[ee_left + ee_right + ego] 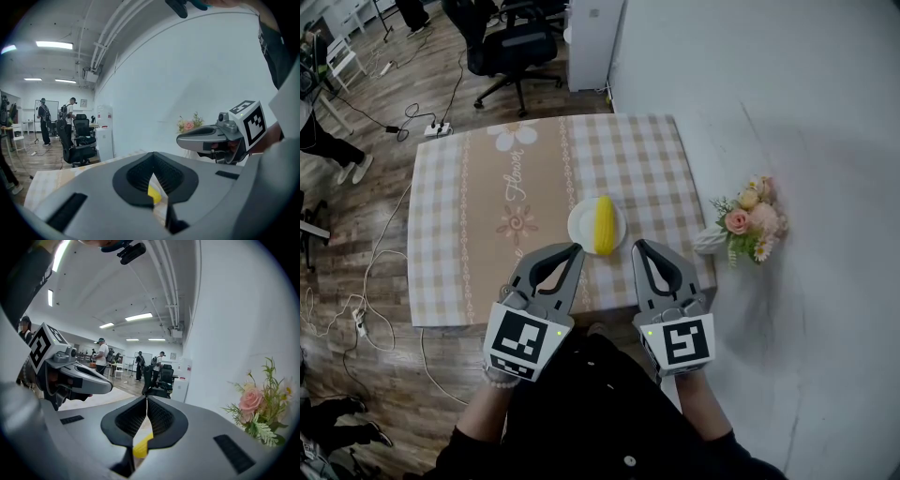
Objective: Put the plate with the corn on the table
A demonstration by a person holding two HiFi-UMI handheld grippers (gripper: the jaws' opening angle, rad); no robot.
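**A:** Where is the plate (579, 226) with the corn (604, 223)?

**B:** It stands on the bench (487, 234), on the checked cloth, close to the near edge. The corn lies on the plate, with its length pointing away from the person.

**A:** And the two grippers?

**B:** The left gripper (577, 247) and the right gripper (637, 245) are both on the near side of the plate, one at each side of it. Their tips are just beside the plate, but I cannot tell if they touch it.

**A:** How do the jaws stand?

**B:** On both grippers the jaws are together at the tips and nothing is between them. In each gripper view a little of the yellow corn shows through the hole behind the tips.

**A:** Anything beside the bench?

**B:** A bunch of flowers (750, 220) lies on the white floor at the right.
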